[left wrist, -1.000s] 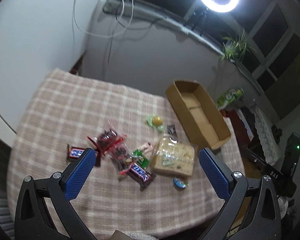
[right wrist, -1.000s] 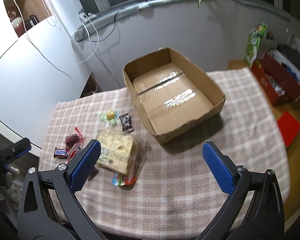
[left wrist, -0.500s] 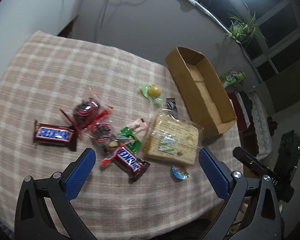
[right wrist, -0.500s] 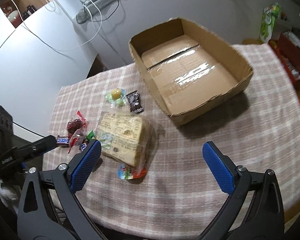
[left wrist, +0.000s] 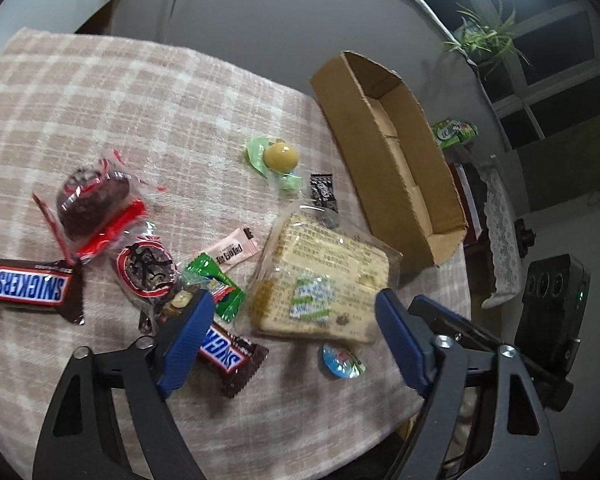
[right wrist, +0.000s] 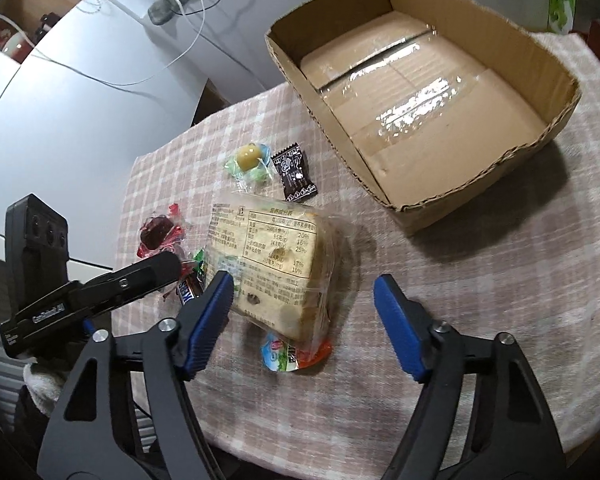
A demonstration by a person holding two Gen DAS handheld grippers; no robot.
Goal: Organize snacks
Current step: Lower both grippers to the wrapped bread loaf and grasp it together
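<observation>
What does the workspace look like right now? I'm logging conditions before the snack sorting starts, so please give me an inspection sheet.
Surface: checked tablecloth covering the table.
Job's things: cardboard box, empty, open top. Bagged bread, two Snickers bars, yellow sweet, black sachet, pink sachet, red-wrapped snacks, jelly cup, all loose on the cloth.
Clutter: nothing seen on the table beyond the snacks.
Grippers: left hand-held gripper and right hand-held gripper both open, jaws just closing partway, nothing gripped.
Cables: white cable along the wall.
Surroundings: potted plant, window, green carton.
</observation>
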